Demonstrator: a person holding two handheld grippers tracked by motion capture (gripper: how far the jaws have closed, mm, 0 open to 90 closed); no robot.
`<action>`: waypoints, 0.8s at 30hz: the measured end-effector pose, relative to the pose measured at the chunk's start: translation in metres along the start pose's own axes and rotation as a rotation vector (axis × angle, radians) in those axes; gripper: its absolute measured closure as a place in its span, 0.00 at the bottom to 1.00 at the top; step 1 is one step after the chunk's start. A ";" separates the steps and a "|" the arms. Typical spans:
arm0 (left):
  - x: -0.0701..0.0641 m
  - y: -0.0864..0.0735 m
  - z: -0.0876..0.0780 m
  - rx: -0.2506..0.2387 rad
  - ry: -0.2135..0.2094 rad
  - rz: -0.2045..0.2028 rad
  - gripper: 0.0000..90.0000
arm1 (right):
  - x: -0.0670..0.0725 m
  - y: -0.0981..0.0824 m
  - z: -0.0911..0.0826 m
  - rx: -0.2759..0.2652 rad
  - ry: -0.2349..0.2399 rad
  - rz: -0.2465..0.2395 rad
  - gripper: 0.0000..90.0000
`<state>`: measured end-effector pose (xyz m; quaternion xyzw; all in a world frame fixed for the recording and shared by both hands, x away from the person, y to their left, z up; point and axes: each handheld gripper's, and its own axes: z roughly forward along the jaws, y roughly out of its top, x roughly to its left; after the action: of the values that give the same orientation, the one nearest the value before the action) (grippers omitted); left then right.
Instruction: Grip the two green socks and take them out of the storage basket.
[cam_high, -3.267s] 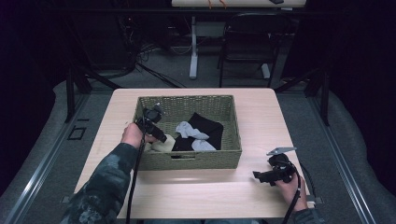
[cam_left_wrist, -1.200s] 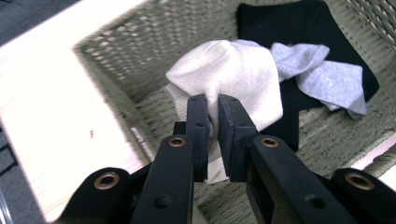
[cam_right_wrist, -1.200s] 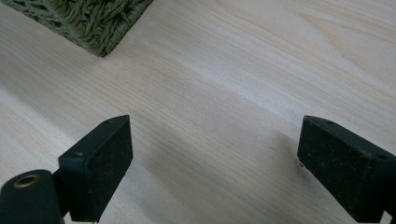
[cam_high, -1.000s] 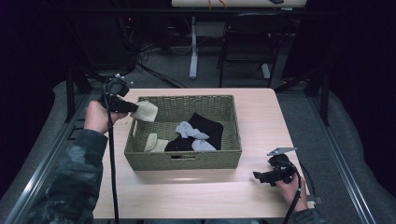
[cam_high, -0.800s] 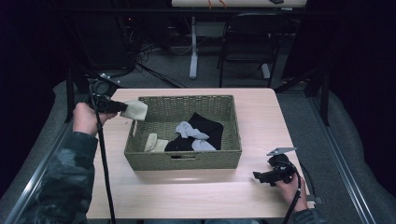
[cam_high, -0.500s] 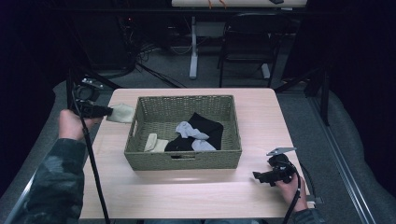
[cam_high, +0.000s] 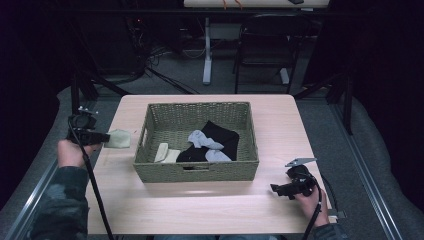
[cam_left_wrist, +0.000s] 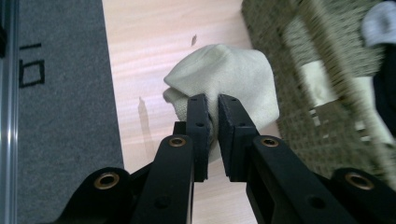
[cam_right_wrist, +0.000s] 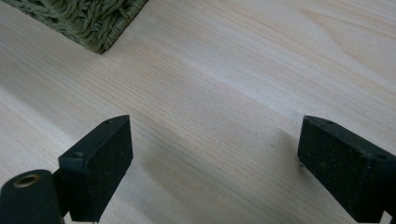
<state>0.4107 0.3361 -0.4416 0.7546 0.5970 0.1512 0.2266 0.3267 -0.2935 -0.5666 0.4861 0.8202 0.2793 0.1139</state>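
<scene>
High view has my left gripper (cam_high: 102, 137) out past the left side of the basket (cam_high: 197, 170), pinching a beige sock (cam_high: 118, 138) that hangs over the table (cam_high: 200, 210) near its left edge. Left gripper view shows it better: jaws pressed almost together on a bunched fold of the sock (cam_left_wrist: 229, 79), the rest ballooning out in front, basket wall just to its right.

Handling-wise, it looks like soft knit, very light and floppy, nothing to break. It'll sag and swing rather than hold shape, so I'd say a bunched fold is the right place to grab, more cloth between the jaws means less chance of it sliding out. A single layer by the edge would probably slip.

Room: there's a bare strip of table between basket and table edge under the sock, not wide, and carpet (cam_left_wrist: 56, 116) begins right past that edge, so a drop too far out lands on the floor. Front of the table is wide open.

My right gripper (cam_high: 280, 190) rests at the front right, jaws spread wide over bare wood, holding nothing, basket corner (cam_right_wrist: 93, 23) well ahead of it. More socks sit in the basket: another beige one (cam_high: 166, 152), grey (cam_high: 200, 140) and black (cam_high: 222, 136).
</scene>
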 end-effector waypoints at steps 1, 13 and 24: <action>0.001 -0.002 0.004 0.008 0.004 -0.003 0.93 | 0.000 0.000 0.000 0.000 0.000 -0.001 0.11; 0.006 -0.031 0.051 0.099 0.011 -0.034 0.92 | 0.000 0.000 0.001 0.000 0.000 -0.001 0.11; 0.013 -0.042 0.062 0.132 0.012 -0.087 0.64 | 0.000 0.000 0.000 0.000 0.001 0.000 0.11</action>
<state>0.4099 0.3467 -0.5164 0.7403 0.6393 0.1059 0.1790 0.3267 -0.2936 -0.5671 0.4861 0.8202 0.2796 0.1133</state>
